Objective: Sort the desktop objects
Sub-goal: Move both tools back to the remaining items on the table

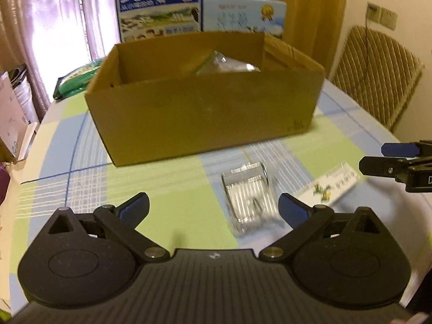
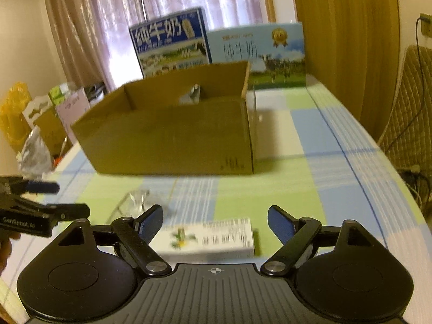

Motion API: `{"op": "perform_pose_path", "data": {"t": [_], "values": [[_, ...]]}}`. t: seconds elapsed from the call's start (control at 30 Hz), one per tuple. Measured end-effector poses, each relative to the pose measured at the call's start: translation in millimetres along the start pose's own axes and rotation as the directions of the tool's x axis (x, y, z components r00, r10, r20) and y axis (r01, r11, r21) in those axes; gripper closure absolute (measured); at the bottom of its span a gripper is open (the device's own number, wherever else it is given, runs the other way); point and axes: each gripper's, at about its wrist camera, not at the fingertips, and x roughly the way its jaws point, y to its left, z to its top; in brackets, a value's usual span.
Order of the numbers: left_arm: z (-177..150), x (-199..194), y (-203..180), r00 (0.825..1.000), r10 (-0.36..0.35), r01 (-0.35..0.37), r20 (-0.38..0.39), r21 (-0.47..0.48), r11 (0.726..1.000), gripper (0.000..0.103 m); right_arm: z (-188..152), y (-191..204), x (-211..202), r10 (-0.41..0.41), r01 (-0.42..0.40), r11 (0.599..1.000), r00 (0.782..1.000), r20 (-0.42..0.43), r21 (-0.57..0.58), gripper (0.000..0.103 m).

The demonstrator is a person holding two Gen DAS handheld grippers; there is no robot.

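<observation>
An open brown cardboard box stands mid-table, with a clear plastic item inside it. On the checked cloth in front lies a clear plastic case, between the tips of my left gripper but nearer the right finger; that gripper is open and holds nothing. A small white carton with green print lies flat between the spread fingers of my right gripper, which is open. The same carton shows at the right of the left wrist view, below the right gripper's fingers. The box and clear case also show in the right wrist view.
Two blue milk cartons stand behind the box. A green packet lies at the table's far left. A quilted chair back is at the right. Boxes and bags crowd the floor left of the table.
</observation>
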Motion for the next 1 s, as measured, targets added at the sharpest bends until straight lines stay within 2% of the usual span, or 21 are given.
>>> {"op": "perform_pose_path", "data": {"t": [0.13,0.3,0.33,0.63,0.8,0.9,1.0], "values": [[-8.0,7.2,-1.1,1.0,-0.016,0.016,-0.02,0.01,1.0,0.008,-10.6,1.6,7.9,-0.01,0.008,1.0,0.998,-0.063,-0.029,0.014],[-12.2,19.3,-3.0,0.998,-0.051,0.051,-0.047,0.01,0.999,0.018,-19.0,-0.8,20.2,-0.008,0.006,1.0,0.992,-0.125,-0.012,0.014],[-12.1,21.2,-4.2,0.997,-0.058,0.059,-0.048,0.012,0.998,0.021,-19.2,-1.3,22.5,-0.006,0.005,1.0,0.991,-0.133,-0.004,0.014],[-7.6,40.7,-11.2,0.993,-0.109,0.109,-0.052,0.006,0.994,0.03,-19.0,1.5,34.3,-0.022,0.021,1.0,0.986,-0.167,-0.007,0.013],[-2.5,51.9,-13.8,0.993,-0.106,0.107,-0.06,0.008,0.994,0.045,-17.9,-1.6,35.2,-0.013,0.015,1.0,0.985,-0.171,0.011,0.013],[-1.6,59.8,-15.6,0.991,-0.103,0.104,-0.08,0.012,0.994,0.065,-18.8,-0.1,36.4,0.006,-0.004,1.0,0.983,-0.184,0.01,0.013],[-2.1,62.3,-18.7,0.991,-0.1,0.103,-0.087,0.028,0.994,0.069,-19.0,1.6,38.4,0.007,-0.007,1.0,0.982,-0.19,0.0,0.014]]}}
